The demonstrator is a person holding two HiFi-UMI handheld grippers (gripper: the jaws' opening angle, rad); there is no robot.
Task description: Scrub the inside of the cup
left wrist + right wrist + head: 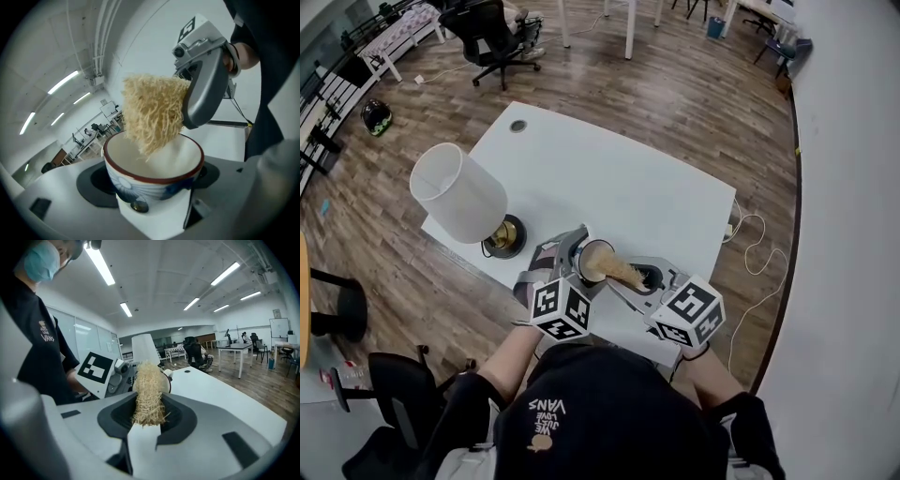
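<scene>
A small cup [152, 171] with a red-brown rim, cream inside and blue pattern is clamped in my left gripper [154, 197], held tilted above the white table [609, 187]. My right gripper [147, 420] is shut on a tan fibrous scrubber [149, 397]. The scrubber [152, 115] hangs at the cup's mouth, its tip just inside the rim. In the head view the cup [592, 262] faces right toward the scrubber [625, 272], between the left gripper [567, 272] and the right gripper [649, 278].
A table lamp [464, 197] with a white shade and brass base stands at the table's left edge, close to my left gripper. A cable hole [517, 126] sits at the far corner. Office chairs [492, 37] and wooden floor surround the table.
</scene>
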